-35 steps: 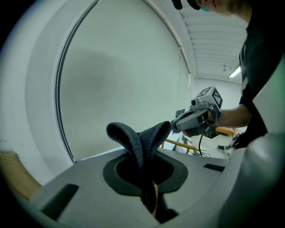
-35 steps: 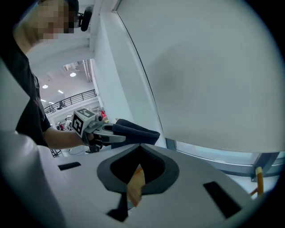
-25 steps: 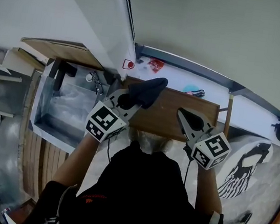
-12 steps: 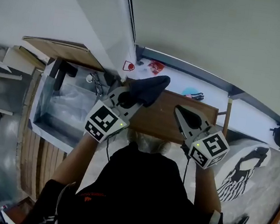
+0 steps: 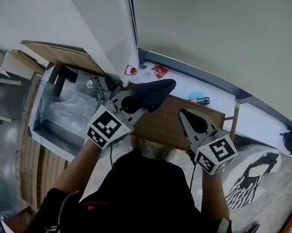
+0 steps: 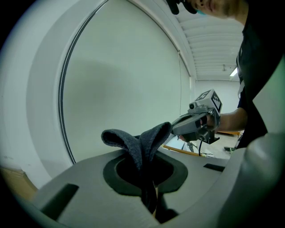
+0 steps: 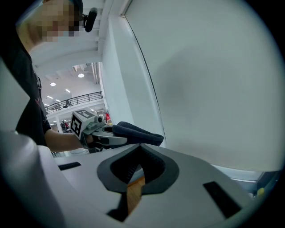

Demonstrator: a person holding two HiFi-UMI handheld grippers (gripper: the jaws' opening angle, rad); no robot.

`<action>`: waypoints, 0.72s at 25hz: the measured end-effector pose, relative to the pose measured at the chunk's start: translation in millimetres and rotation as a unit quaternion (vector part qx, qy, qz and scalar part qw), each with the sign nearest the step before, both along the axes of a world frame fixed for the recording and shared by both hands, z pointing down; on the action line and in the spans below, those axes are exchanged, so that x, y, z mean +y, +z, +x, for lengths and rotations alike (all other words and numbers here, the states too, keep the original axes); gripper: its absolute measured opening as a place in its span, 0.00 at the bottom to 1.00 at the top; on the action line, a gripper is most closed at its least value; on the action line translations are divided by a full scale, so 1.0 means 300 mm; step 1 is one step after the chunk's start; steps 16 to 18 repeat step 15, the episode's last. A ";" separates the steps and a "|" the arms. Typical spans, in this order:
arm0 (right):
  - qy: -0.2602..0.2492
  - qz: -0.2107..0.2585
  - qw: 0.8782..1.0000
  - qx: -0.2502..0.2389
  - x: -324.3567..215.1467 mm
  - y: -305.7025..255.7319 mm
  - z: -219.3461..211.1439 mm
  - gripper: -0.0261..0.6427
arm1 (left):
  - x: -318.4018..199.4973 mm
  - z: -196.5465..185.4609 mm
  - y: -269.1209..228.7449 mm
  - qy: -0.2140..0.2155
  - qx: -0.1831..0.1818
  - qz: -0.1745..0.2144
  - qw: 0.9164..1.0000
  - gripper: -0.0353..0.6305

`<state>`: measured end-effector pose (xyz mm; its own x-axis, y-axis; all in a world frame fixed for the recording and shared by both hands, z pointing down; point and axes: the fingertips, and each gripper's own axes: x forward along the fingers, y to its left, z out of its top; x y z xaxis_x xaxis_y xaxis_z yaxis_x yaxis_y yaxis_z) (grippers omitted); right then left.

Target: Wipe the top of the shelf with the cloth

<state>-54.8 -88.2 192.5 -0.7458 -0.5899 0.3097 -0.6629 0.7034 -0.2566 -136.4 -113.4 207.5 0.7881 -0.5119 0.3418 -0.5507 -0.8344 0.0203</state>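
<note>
My left gripper (image 5: 133, 100) is shut on a dark grey cloth (image 5: 155, 92), held over the left end of the brown wooden shelf top (image 5: 166, 126). The cloth (image 6: 141, 144) sticks up folded out of the shut jaws of the left gripper (image 6: 149, 196). My right gripper (image 5: 185, 116) hovers over the right part of the shelf top, jaws together with nothing between them; a strip of wood (image 7: 133, 193) shows under them. The right gripper (image 6: 180, 128) appears in the left gripper view, and the left gripper (image 7: 109, 136) with the cloth (image 7: 138, 132) in the right gripper view.
A pale wall (image 5: 212, 26) rises just behind the shelf, with a white ledge (image 5: 253, 120) holding a red item (image 5: 160, 70) and a blue item (image 5: 196, 97). A clear plastic bin (image 5: 63, 113) stands at the left. A patterned rug (image 5: 256, 174) lies on the floor at the right.
Both grippers have drifted slightly left and toward the wall over the shelf top. The cloth stays held in the left gripper.
</note>
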 end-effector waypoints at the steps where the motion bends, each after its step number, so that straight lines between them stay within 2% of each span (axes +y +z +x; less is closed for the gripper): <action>1: 0.001 -0.001 1.000 0.000 0.000 0.001 0.002 0.05 | 0.000 0.003 0.001 0.000 0.000 0.000 1.000 0.11; 18: -0.002 -0.006 1.000 0.000 0.022 0.015 0.001 0.05 | 0.019 0.019 0.016 0.005 0.003 -0.005 1.000 0.11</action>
